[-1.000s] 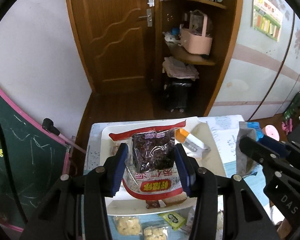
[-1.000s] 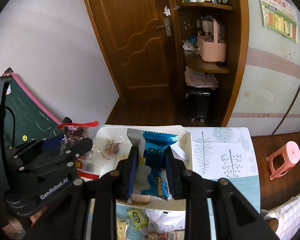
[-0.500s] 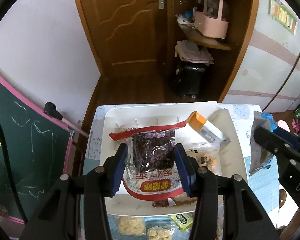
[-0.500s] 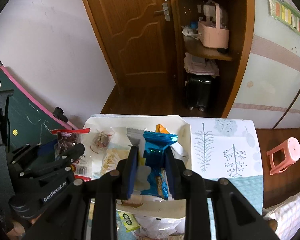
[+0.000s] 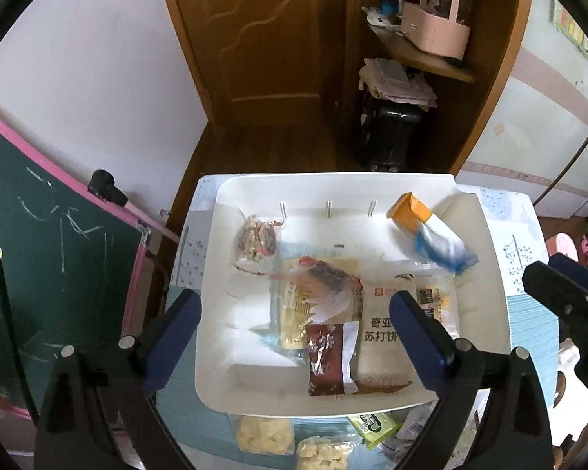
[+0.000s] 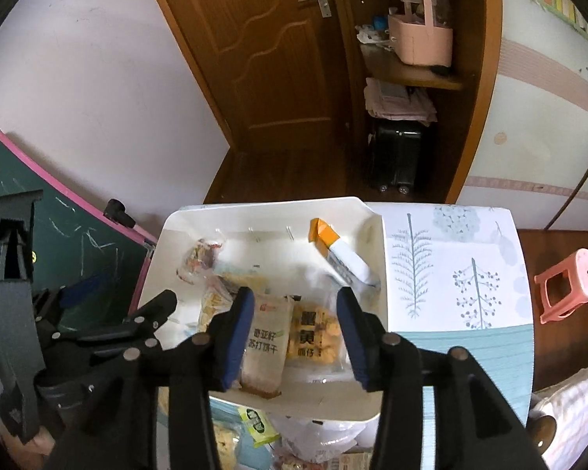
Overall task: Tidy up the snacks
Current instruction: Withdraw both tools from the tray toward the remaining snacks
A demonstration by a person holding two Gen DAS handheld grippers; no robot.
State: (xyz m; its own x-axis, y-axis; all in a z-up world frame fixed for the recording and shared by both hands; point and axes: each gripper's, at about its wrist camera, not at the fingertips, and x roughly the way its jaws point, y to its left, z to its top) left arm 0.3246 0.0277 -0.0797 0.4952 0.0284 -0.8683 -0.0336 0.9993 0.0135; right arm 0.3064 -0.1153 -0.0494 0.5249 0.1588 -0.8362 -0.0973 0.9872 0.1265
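1. Left gripper (image 5: 296, 315): jaws spread wide, holding nothing, above the white tray (image 5: 211, 274) at frame centre.
2. Right gripper (image 6: 294, 329): jaws released, empty, over the tray's near right part.
3. Tray's left third lies bare; snack packets crowd the centre and right.
4. Counted in tray: one orange-capped packet (image 5: 423, 227) at upper right, one soda cracker pack (image 5: 380, 337), one brown bar (image 5: 327, 356), one nut pouch (image 5: 256, 243); the blurred rest cannot be counted.
5. Table (image 6: 450, 274): open room at right.
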